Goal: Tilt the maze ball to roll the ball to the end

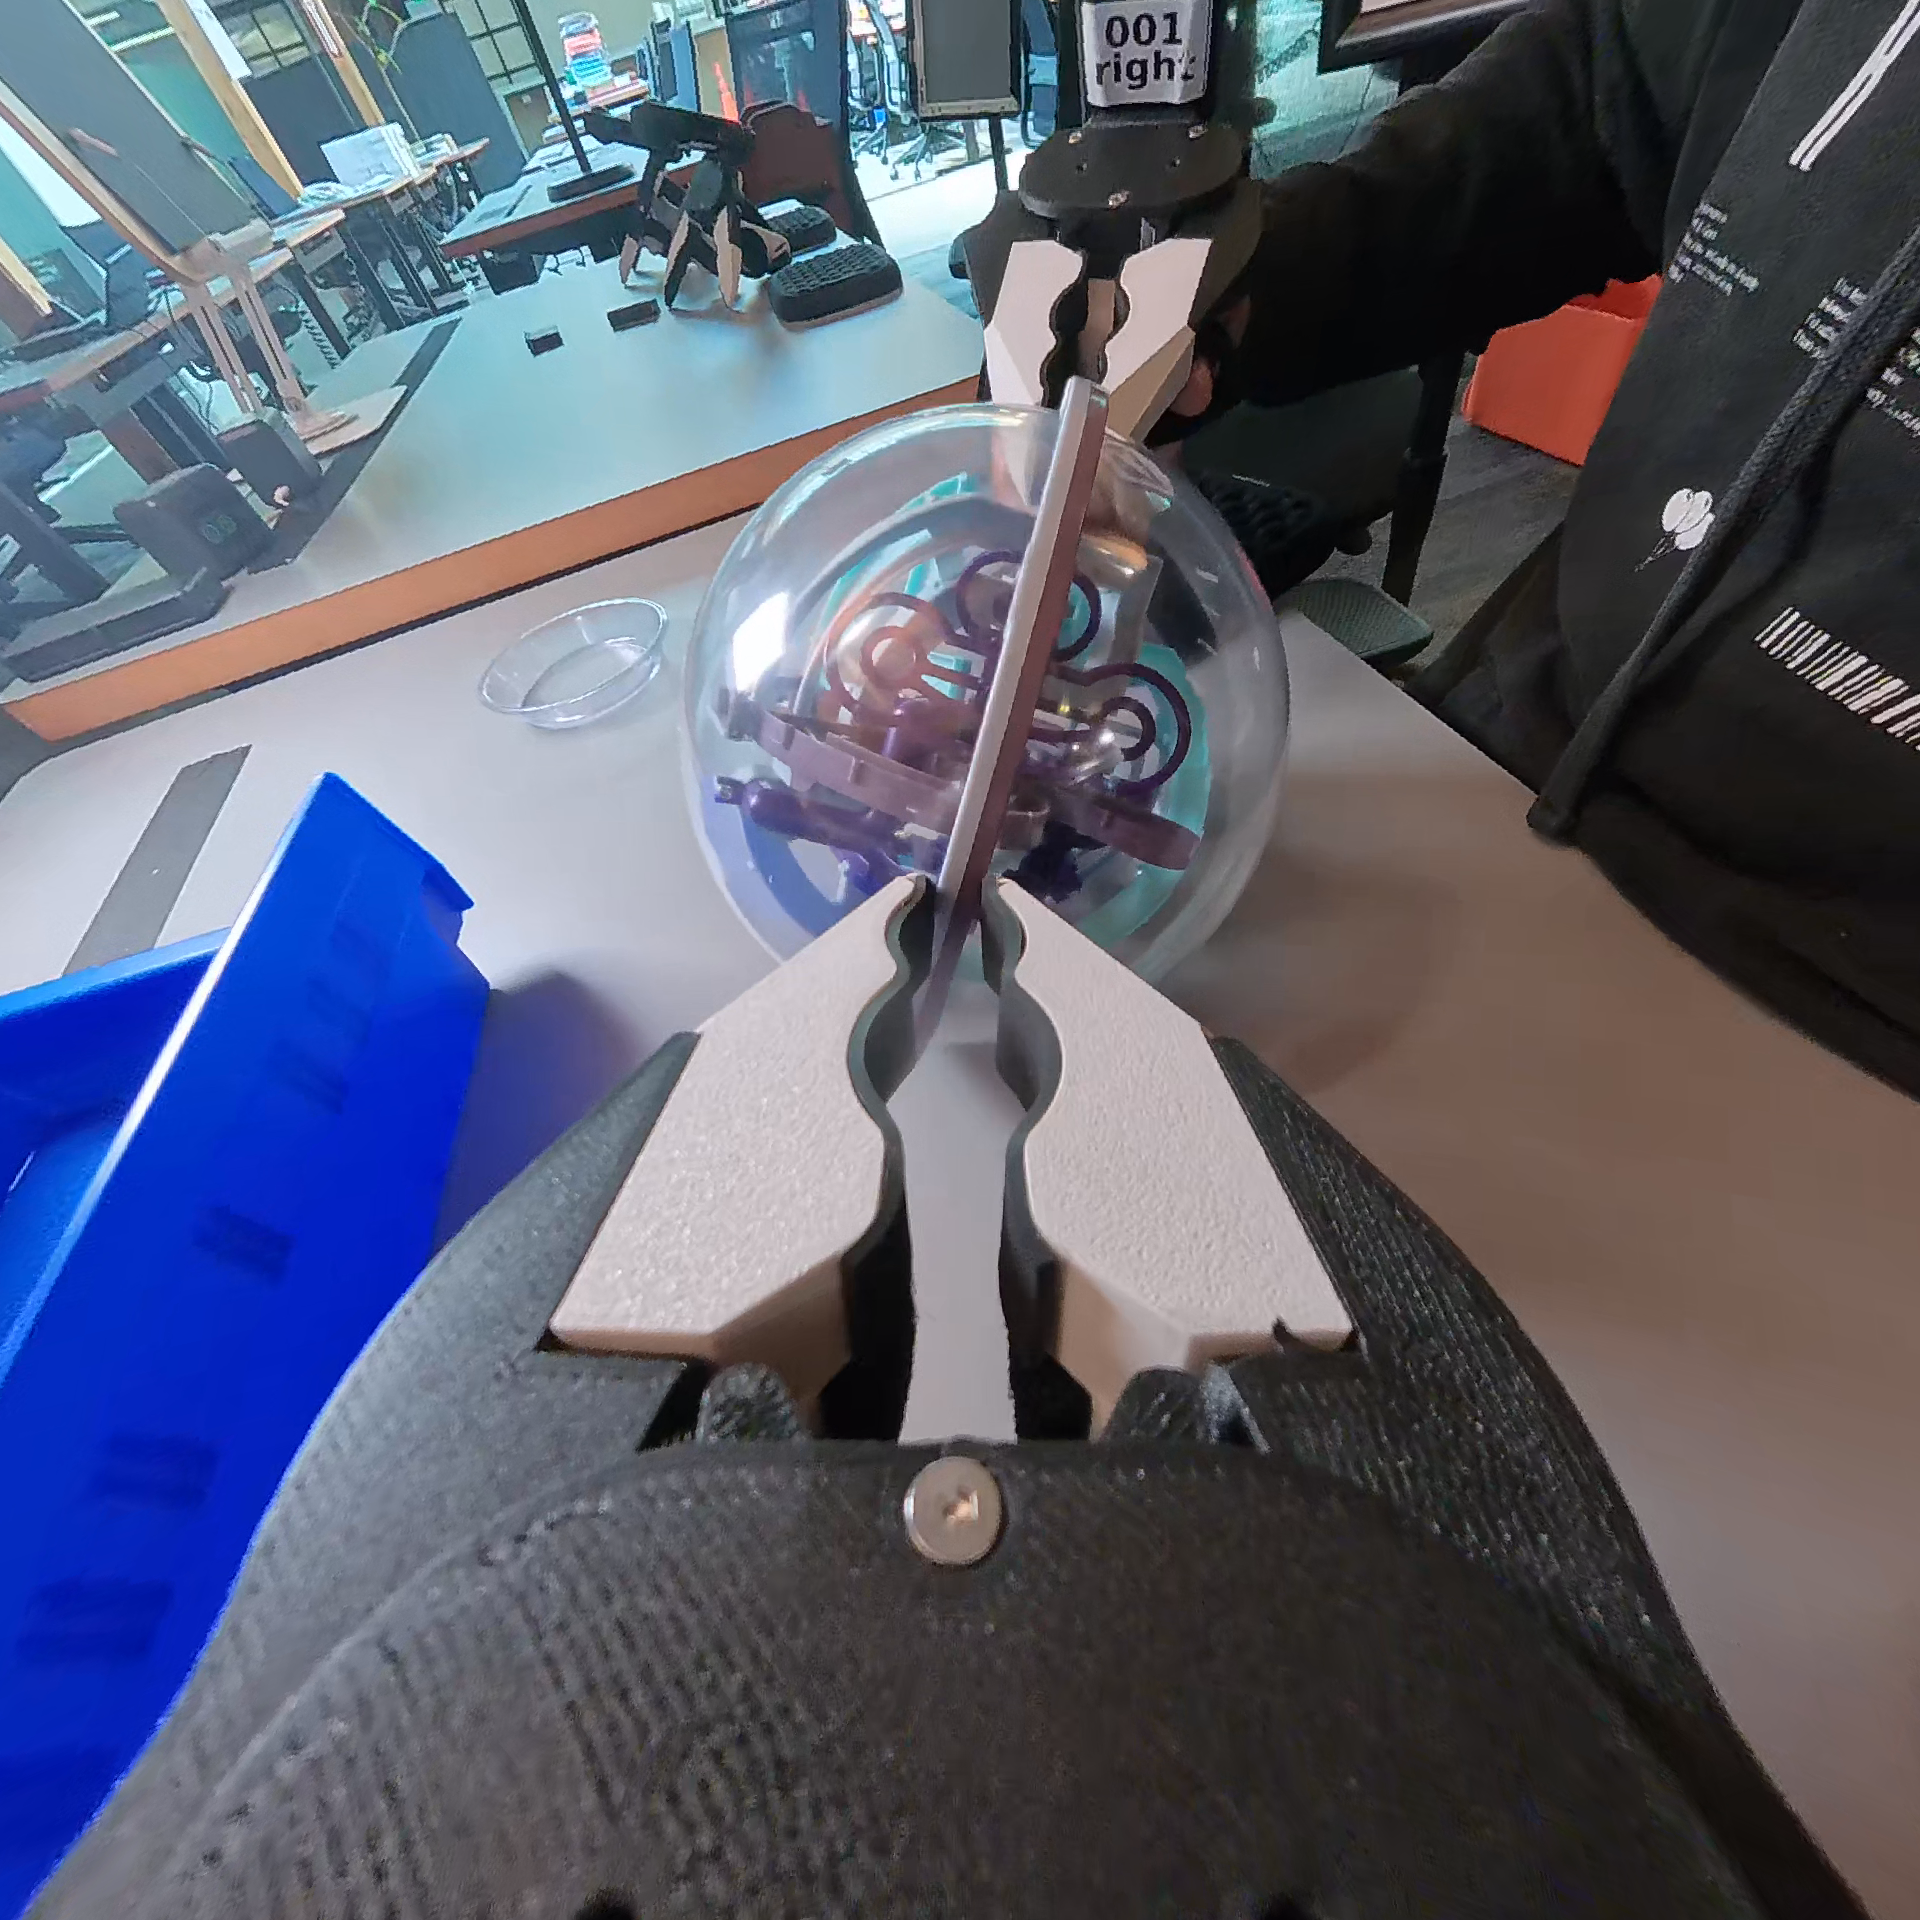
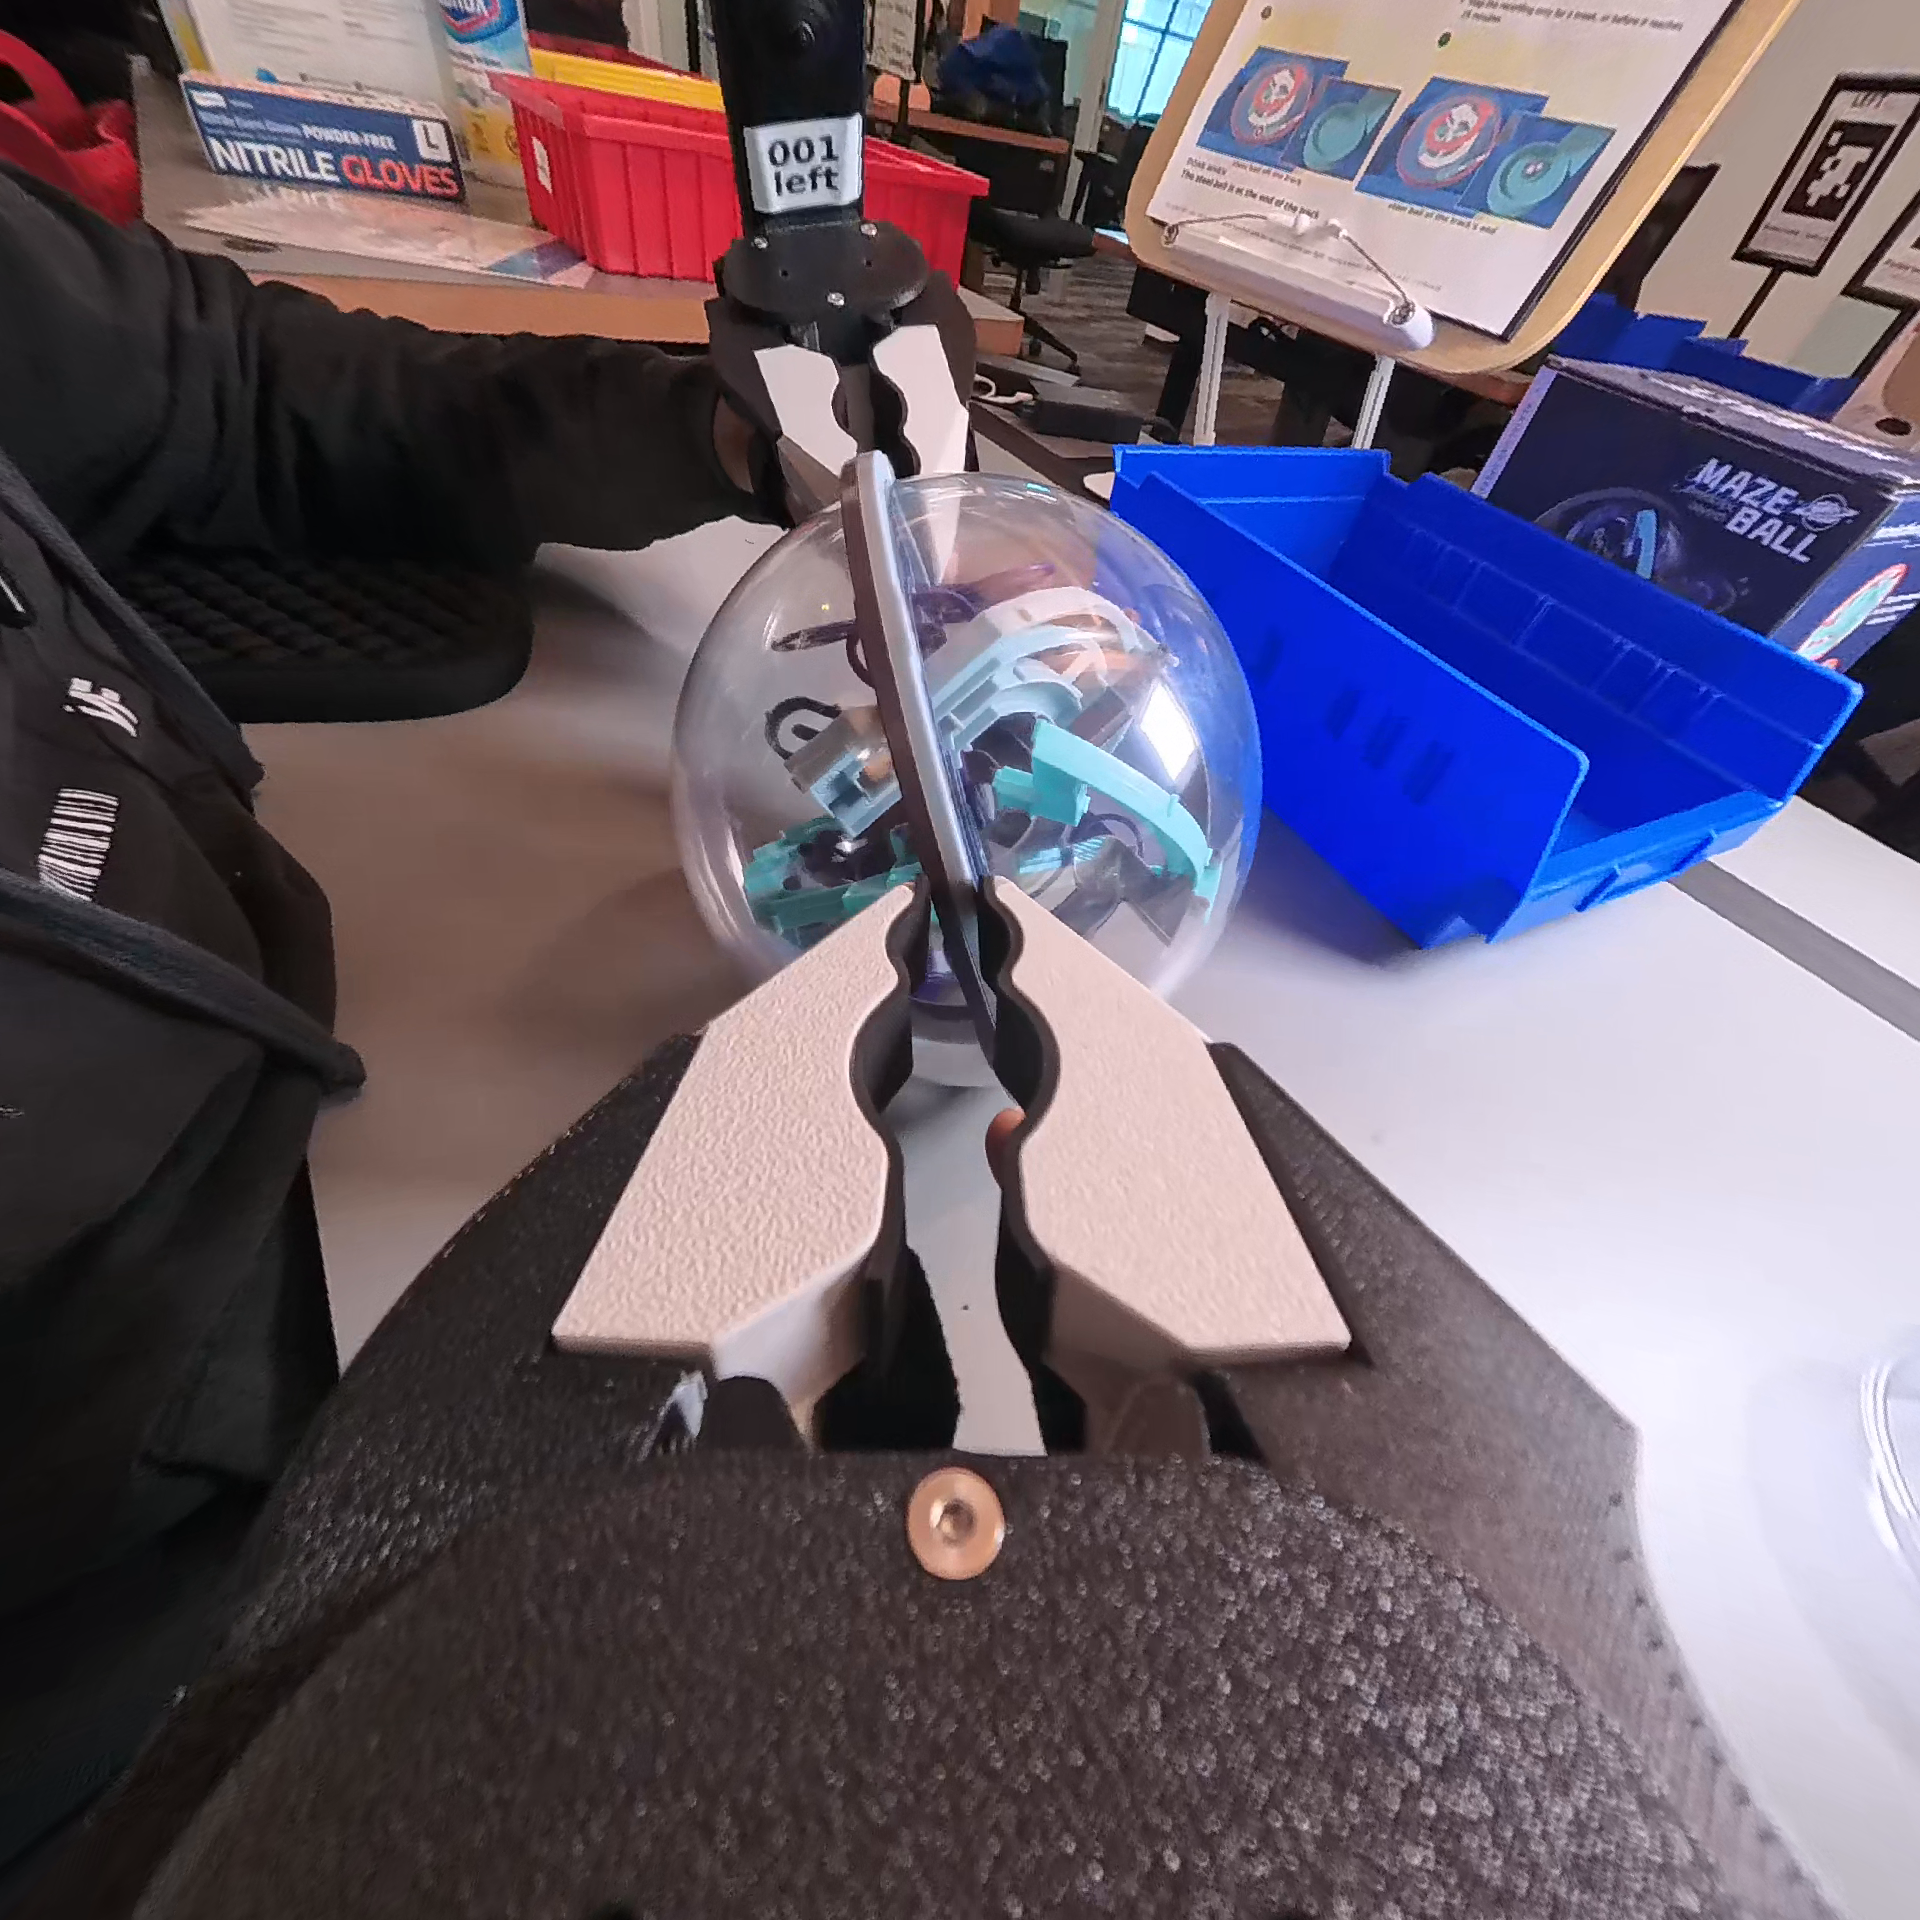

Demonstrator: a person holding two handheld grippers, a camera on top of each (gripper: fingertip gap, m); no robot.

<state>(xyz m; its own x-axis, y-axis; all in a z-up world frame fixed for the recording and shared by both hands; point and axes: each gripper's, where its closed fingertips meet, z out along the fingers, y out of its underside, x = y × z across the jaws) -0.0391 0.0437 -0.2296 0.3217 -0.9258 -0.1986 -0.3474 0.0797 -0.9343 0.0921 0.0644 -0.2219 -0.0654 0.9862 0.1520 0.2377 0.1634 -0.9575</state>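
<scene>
Status: tilting in progress, end not confirmed.

1. Position. Maze ball [image 1: 987,686] held at 2 opposite points of its grey ring [image 1: 1029,623], low over the table [image 1: 1455,1039], beside the blue bin [image 1: 208,1143]. Contact with the table: cannot tell. Ring tilted off vertical in both views.
2. Left gripper [image 1: 961,904]: jaws pinching the near edge of the ring, fingers [image 1: 769,1143] drawn close with only the ring between the tips.
3. Right gripper [image 2: 956,904]: jaws pinching the opposite edge of the ring in the same way.
4. Done: ball picked up and gripped on both sides, first tilt applied.
5. Left: rolling the small ball along the coloured tracks to the end. Small ball not located with certainty among the purple, teal and orange tracks, so progress along the track cannot be judged.
6. Empty clear dish [image 1: 571,665] on the table behind the ball, apart from it.

Writing present, not reproduced here:
- White tag [image 1: 1141,52] on the right gripper's stem, 1 matching tag on the left.
- Glove box [image 2: 322,135], printed.
- Dark blue carton [image 2: 1714,530] behind the bin, printed.
- Instruction sheet [image 2: 1403,135] with 4 pictures, clipped to a board.
</scene>
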